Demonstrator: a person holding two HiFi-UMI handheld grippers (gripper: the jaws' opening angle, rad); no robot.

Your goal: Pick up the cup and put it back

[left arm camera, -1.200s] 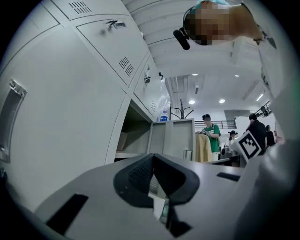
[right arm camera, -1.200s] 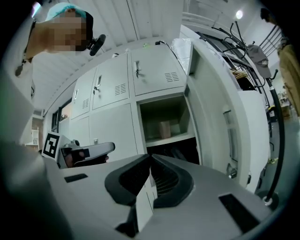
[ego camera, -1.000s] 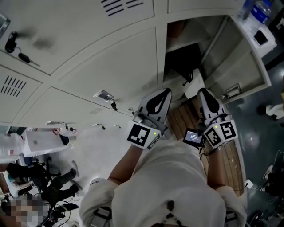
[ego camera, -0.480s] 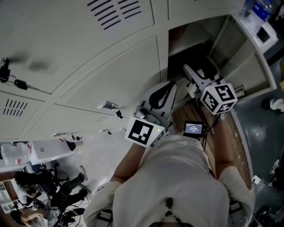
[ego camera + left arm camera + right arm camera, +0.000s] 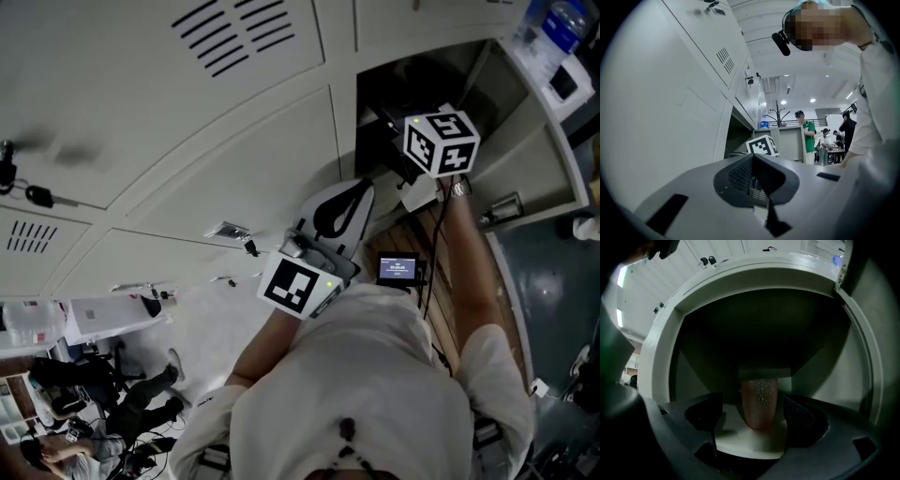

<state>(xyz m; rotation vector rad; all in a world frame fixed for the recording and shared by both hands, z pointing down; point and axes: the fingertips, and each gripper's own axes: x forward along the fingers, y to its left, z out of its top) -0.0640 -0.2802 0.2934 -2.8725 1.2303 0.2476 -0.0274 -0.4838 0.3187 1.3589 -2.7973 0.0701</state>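
Right gripper view: cup standing in the open locker compartment (image 5: 740,275), my right claw (image 5: 753,414) spread before it.
The compartment was dark inside, with a pale shelf (image 5: 740,437) across its floor. My right claw had just been opening and its jaws stood wide, nothing pressed between them. The cup (image 5: 759,401) stood upright on the shelf, ahead of the pads and in line with the gap. My left claw (image 5: 757,180) hung outside, jaws pressed together, empty. The cup was a reddish tumbler, speckled and narrower at the foot. I judged it light, rigid and perhaps slick. It was best pinched mid-wall, where the taper would wedge against sliding down.
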